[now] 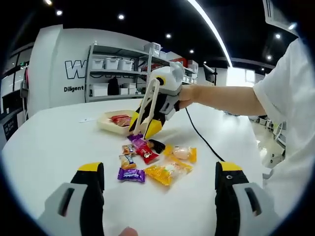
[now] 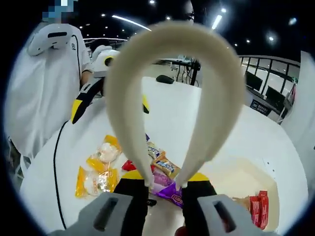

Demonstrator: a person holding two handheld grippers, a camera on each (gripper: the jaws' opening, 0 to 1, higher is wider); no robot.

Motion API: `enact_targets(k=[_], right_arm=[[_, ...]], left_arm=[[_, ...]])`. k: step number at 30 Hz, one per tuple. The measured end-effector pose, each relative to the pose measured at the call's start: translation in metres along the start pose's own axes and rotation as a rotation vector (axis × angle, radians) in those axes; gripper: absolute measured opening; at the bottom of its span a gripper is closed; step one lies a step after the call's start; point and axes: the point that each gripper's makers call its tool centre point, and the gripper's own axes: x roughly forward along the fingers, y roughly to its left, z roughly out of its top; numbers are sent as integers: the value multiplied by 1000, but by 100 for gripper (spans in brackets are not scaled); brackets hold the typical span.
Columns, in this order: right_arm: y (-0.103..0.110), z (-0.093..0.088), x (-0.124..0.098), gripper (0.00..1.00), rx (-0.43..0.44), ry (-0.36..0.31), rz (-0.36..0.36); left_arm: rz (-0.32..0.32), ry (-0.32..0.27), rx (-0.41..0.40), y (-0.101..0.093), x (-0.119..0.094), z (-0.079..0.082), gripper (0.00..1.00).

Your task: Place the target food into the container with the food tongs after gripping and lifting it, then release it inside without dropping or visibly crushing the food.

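Several wrapped snacks lie in a heap on the white table (image 1: 59, 147): a purple candy (image 1: 131, 174), yellow packs (image 1: 167, 172) and a red one (image 1: 146, 152). My right gripper (image 1: 150, 123) is shut on cream food tongs (image 1: 147, 105), tips down at the heap's far edge. In the right gripper view the tongs (image 2: 128, 98) arch up from my right gripper (image 2: 166, 177), and their tips straddle a purple-pink candy (image 2: 165, 189); whether they pinch it I cannot tell. Just beyond is the cream container (image 1: 106, 125), with red packs in it (image 2: 256, 206). My left gripper (image 1: 158, 168) hangs open over the near snacks.
A person in a white shirt (image 1: 290, 98) stands at the table's right side. A black cable (image 1: 202, 137) runs across the tabletop. Metal shelves with white bins (image 1: 113, 69) stand against the far wall. The left gripper (image 2: 98, 83) shows beyond the snacks in the right gripper view.
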Motion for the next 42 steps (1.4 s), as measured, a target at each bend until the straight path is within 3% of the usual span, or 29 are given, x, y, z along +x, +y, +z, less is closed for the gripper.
enact_targets(k=[12, 25, 30, 35, 37, 42], right_arm=[[4, -5, -2, 21, 58, -1, -10], [27, -6, -9, 21, 75, -15, -71], [37, -7, -13, 22, 61, 6, -60], [29, -11, -28, 21, 39, 18, -68], [27, -13, -32, 21, -15, 25, -59], [20, -21, -35, 21, -19, 59, -43]], left_arm=[[-5, 0, -4, 0, 2, -1, 91], [-20, -4, -2, -6, 4, -1, 91], [-26, -6, -1, -8, 4, 0, 91], [-28, -9, 2, -11, 4, 1, 91], [-29, -7, 3, -11, 4, 0, 91], [-25, -5, 3, -11, 3, 0, 91]])
